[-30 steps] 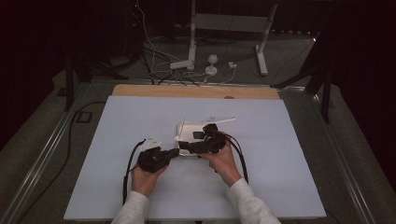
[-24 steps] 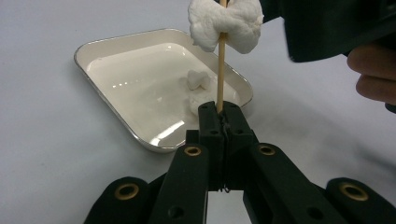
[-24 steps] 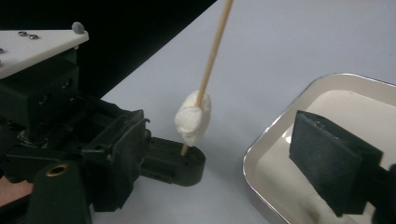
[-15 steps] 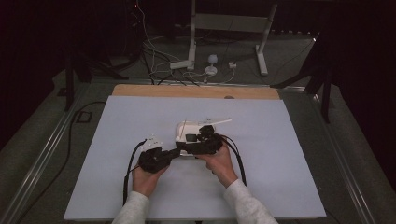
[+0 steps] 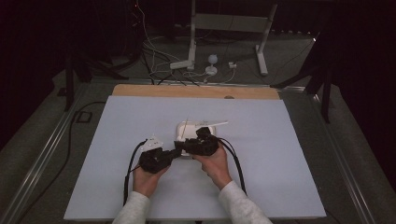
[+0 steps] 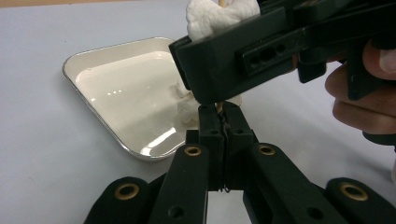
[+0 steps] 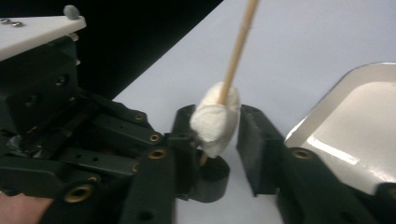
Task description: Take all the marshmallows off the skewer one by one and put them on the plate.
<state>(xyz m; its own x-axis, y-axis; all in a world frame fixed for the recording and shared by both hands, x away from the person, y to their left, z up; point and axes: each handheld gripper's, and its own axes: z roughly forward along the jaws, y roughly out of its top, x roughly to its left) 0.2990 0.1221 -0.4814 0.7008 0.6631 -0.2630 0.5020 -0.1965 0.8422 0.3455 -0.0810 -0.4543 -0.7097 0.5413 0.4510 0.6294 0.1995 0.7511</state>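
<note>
My two handheld tools are matte black plastic: my left gripper [image 5: 161, 157] carries a pale grey three-cornered plate on top, fixed with small screws, and my right gripper [image 5: 198, 145] is all black. Brass-coloured rivets ring the pivots of the linked jaw arms, and small round holes dot the jaw blocks. A black cable trails from each gripper. I wear light grey long sleeves [image 5: 133, 210].

My table [image 5: 280, 168] under a pale blue-white sheet, bare wooden strip [image 5: 196, 91] along its far edge, a white square tray [image 5: 183, 132] resting on the sheet near centre frame, rim shiny.
</note>
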